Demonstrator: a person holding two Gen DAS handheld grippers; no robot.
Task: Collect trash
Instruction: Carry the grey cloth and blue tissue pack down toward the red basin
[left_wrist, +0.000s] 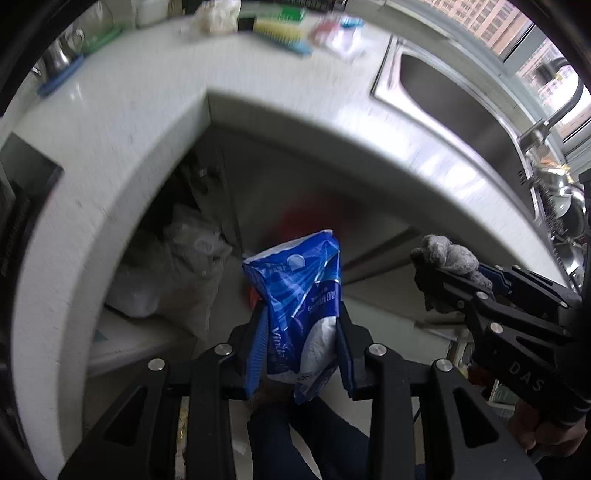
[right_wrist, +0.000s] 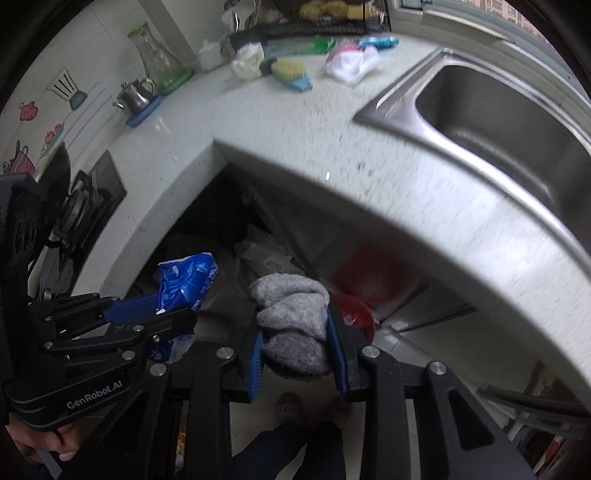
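A pale speckled L-shaped countertop (right_wrist: 280, 122) wraps round the scene, its curved edge arching over both grippers. Set into its right side is a steel sink (right_wrist: 498, 122), with a faucet (left_wrist: 561, 99) at the far right in the left wrist view. Under the counter, in the shadowed corner, lies a heap of grey and white plastic bags (left_wrist: 184, 266), and to the right of them a red bin (right_wrist: 354, 314) shows dimly, just beyond the right gripper's fingers.

Along the far side of the counter sit a glass carafe (right_wrist: 155, 59), a small metal pot (right_wrist: 135, 94) on a blue mat, a yellow scrub brush (right_wrist: 291, 72) and a crumpled red-and-white wrapper (right_wrist: 351, 61).

The left gripper (left_wrist: 301, 332) points steeply down, its jaws partly closed and pressing a crumpled blue and white packet (left_wrist: 299, 295) between the blue pads; the packet sticks out past the fingertips, in front of the counter edge. Just right of it, the right gripper (right_wrist: 295, 339) is likewise narrowed on a wad of grey cloth (right_wrist: 291, 317), which bulges above its fingers. A hand (right_wrist: 44, 439) grips the left gripper's handle at the near left.
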